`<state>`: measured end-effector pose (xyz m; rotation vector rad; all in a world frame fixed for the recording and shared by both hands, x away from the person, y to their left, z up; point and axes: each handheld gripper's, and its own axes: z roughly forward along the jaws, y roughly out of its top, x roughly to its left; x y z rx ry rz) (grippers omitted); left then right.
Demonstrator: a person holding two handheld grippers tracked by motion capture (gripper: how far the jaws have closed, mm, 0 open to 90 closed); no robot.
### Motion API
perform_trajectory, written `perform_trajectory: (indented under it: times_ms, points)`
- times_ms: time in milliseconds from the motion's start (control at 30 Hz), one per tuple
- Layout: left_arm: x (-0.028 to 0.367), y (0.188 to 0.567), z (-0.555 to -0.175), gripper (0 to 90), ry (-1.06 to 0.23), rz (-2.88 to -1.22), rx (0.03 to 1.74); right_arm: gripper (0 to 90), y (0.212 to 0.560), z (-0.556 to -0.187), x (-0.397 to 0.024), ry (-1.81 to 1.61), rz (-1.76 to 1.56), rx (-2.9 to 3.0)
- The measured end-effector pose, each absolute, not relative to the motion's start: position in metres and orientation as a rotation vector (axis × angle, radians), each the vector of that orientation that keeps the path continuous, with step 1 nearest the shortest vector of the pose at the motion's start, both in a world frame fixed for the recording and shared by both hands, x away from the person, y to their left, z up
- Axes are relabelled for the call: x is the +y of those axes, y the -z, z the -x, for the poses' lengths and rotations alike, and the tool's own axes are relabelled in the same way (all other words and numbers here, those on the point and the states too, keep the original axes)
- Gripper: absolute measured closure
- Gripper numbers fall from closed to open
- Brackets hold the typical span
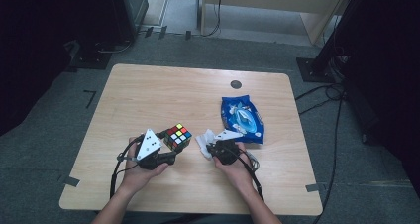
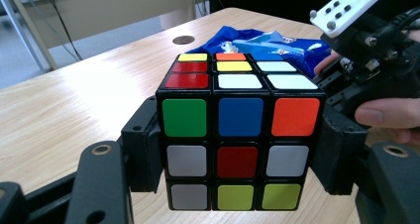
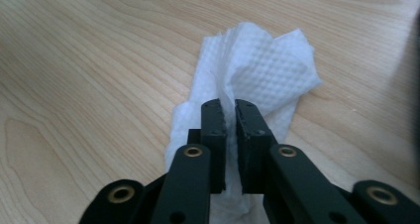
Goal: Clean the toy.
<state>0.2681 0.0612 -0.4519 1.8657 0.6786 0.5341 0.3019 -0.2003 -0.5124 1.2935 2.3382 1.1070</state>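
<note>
A scrambled colour cube (image 1: 178, 136) (image 2: 237, 135) is held just over the wooden table (image 1: 148, 95), with my left gripper (image 1: 168, 145) (image 2: 237, 152) shut on its two sides. My right gripper (image 1: 212, 148) (image 3: 231, 110) is shut on a crumpled white tissue (image 1: 204, 142) (image 3: 257, 70), a fold of it pinched between the black pads. The tissue lies on the table between the cube and a blue wipes packet (image 1: 242, 119) (image 2: 267, 43). In the left gripper view the right gripper and the hand around it appear at the far right.
The blue wipes packet lies right of centre, close behind my right hand. A round dark cable hole (image 1: 236, 84) (image 2: 183, 39) sits near the table's far edge. Black stands and cables crowd the floor at the right.
</note>
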Motion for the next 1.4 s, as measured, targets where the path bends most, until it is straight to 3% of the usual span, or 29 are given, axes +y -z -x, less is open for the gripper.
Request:
perform_trajectory:
  times_ms: [333, 567, 900, 1400]
  points:
    - [0.054, 0.458, -0.267, 34.2, -0.537, -1.905, 0.663, 86.8, 0.443, -0.28, -0.21, -1.401, -1.159, 2.107]
    - [0.042, 0.462, -0.263, 34.2, -0.537, -1.944, 0.629, 86.4, 0.401, -0.25, -0.188, -1.576, -0.97, 2.111]
    - [0.03, 0.459, -0.252, 34.2, -0.549, -1.943, 0.551, 85.5, 0.413, -0.246, -0.161, -1.549, -0.908, 2.242]
    - [0.033, 0.457, -0.25, 34.3, -0.563, -1.925, 0.535, 85.9, 0.425, -0.266, -0.187, -1.462, -1.031, 2.172]
